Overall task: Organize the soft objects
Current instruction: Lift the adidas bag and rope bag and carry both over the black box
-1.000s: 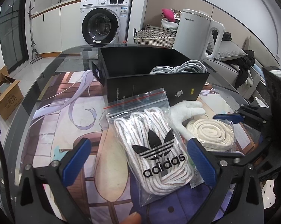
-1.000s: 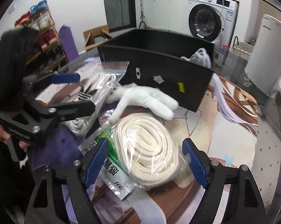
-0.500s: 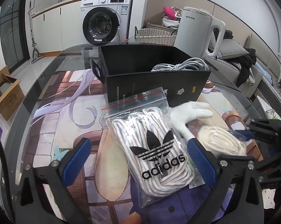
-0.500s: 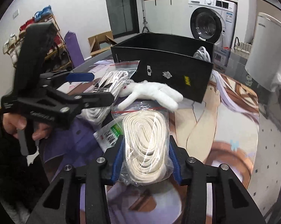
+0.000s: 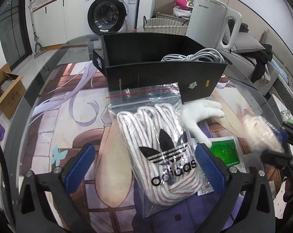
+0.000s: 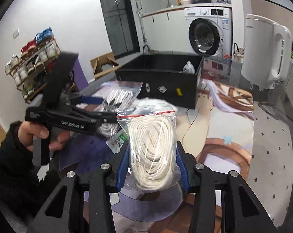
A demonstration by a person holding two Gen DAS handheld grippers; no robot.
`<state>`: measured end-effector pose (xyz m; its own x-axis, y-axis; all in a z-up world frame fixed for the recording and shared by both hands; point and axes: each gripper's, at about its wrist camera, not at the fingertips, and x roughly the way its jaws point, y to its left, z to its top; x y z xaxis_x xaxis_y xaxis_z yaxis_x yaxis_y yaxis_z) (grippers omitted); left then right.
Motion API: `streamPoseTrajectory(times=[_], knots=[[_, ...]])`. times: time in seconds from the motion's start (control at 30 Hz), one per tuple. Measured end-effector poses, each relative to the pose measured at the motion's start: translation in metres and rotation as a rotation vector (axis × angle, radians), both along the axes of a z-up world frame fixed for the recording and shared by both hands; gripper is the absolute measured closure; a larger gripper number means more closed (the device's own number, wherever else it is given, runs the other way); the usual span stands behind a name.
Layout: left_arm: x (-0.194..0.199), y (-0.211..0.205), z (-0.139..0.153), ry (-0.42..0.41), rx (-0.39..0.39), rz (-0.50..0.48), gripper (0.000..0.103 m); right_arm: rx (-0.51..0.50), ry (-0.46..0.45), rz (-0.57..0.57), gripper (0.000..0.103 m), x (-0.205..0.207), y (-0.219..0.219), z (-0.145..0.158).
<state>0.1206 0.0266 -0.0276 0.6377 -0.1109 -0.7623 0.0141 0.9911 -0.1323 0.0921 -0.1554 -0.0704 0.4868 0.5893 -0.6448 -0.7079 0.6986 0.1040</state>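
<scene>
My right gripper (image 6: 152, 167) is shut on a clear zip bag of coiled cream rope (image 6: 152, 141) and holds it above the table; it shows blurred in the left wrist view (image 5: 261, 134). My left gripper (image 5: 144, 165) is open around a zip bag of striped Adidas laces (image 5: 160, 151) lying on the table. A white glove (image 5: 200, 116) lies next to it. A black box (image 5: 165, 77) behind holds a grey cable (image 5: 193, 57); it also shows in the right wrist view (image 6: 162, 81).
A green packet (image 5: 224, 151) lies on the printed table mat (image 5: 64, 128). A white kettle (image 5: 210, 21) stands behind the box. A washing machine (image 5: 111, 9), wicker basket (image 5: 163, 25) and cardboard box (image 5: 6, 93) stand beyond the table.
My right gripper closed on the cream rope bag and lifted it off the table, uncovering the green packet. My left gripper stayed open over the Adidas bag.
</scene>
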Motion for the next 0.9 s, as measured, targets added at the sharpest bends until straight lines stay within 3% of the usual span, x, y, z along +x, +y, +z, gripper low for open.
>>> streamPoseTrajectory(times=[0.23, 0.33, 0.4, 0.47, 0.9], knots=[[0.004, -0.018, -0.001, 0.012, 0.09, 0.015, 0.002, 0.022, -0.013, -0.018, 0.059, 0.0, -0.007, 0.009], [0.005, -0.023, -0.004, 0.021, 0.115, -0.002, 0.018, 0.031, -0.016, -0.026, 0.059, 0.0, -0.01, 0.01], [0.002, -0.024, -0.004, 0.015, 0.099, -0.02, 0.043, 0.035, -0.018, -0.031, 0.059, 0.0, -0.011, 0.011], [-0.001, -0.025, -0.003, 0.005, 0.103, -0.028, 0.047, 0.035, -0.022, -0.034, 0.059, -0.001, -0.01, 0.011], [-0.029, -0.017, 0.016, -0.063, 0.059, -0.038, 0.051, 0.068, -0.068, -0.053, 0.059, -0.005, -0.005, 0.02]])
